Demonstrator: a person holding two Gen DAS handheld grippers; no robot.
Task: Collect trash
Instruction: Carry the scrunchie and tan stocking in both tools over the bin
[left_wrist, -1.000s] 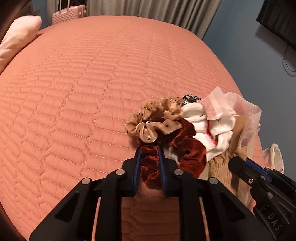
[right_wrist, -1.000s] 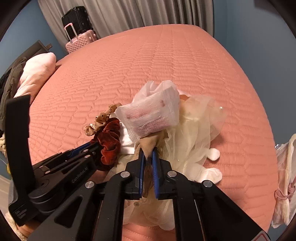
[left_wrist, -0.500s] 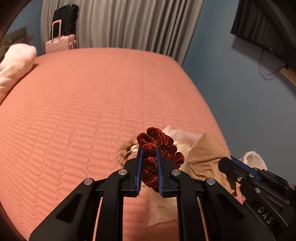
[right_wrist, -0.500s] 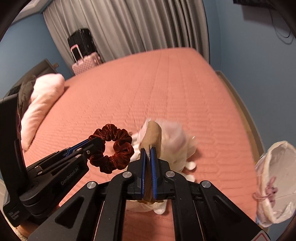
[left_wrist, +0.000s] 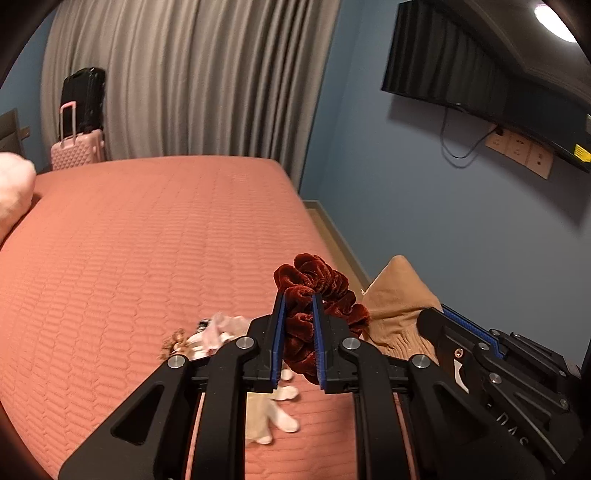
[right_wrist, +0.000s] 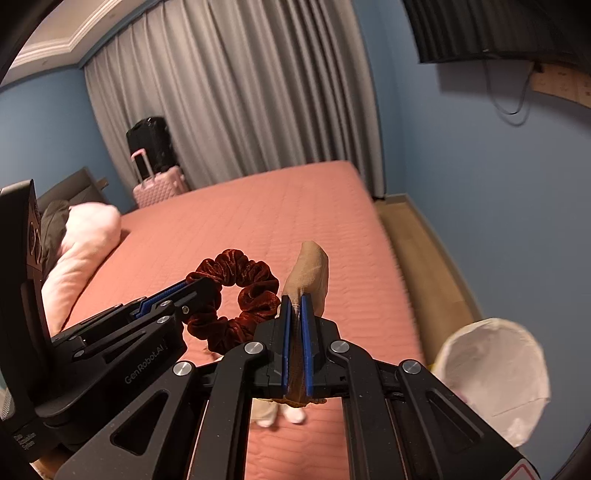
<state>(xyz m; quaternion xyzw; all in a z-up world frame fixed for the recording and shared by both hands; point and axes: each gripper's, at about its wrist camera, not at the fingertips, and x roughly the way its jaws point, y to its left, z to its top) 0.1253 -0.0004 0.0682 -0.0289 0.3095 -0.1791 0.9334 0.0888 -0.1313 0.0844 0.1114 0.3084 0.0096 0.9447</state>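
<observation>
Lifting clear of the bed, both grippers have carried their loads up from the pile where they were clamped a second ago. The left gripper is closed on the dark red velvet scrunchie, whose ring hangs free in the air beside the right gripper. The right gripper is closed almost fully on a thin tan stocking, its rounded toe end standing up above the fingers. Both items are now off the coverlet, so the pickup step appears complete and transfer to the white-lined trash bin, on the floor at the bed's right side, is the likely next stage.

The remaining pile lies on the bed below the grippers: pale gauzy fabric, white pieces and a tan spotted scrunchie, partly hidden by the left gripper's frame. The velvet scrunchie looks soft and crushes between the pads.
</observation>
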